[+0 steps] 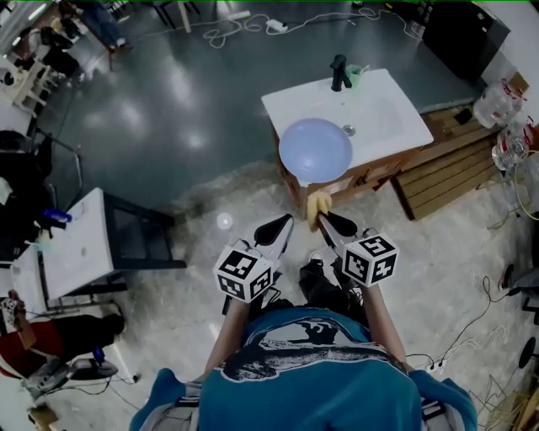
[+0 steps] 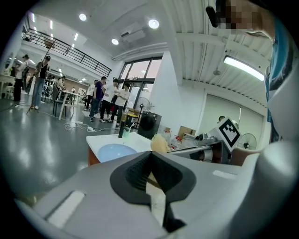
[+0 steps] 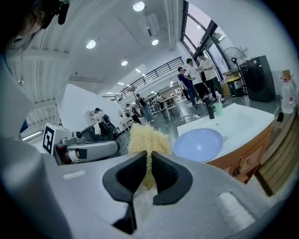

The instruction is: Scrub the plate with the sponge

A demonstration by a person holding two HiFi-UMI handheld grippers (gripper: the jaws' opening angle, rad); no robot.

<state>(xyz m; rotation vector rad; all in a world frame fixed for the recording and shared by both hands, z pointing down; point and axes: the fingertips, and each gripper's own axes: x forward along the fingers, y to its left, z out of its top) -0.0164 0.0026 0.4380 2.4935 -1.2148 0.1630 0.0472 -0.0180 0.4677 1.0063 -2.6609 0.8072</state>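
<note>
A pale blue plate lies on the near left corner of the white sink counter; it also shows as the plate and the plate. My right gripper is shut on a yellow sponge, held just short of the counter's front edge. That sponge sticks out past the pinching jaws. My left gripper hangs beside it, shut and empty, jaws closed in the left gripper view.
A black faucet and a green cup stand at the sink's back. A wooden pallet lies right of the cabinet. A white table stands at left. Cables trail on the floor; people stand far off.
</note>
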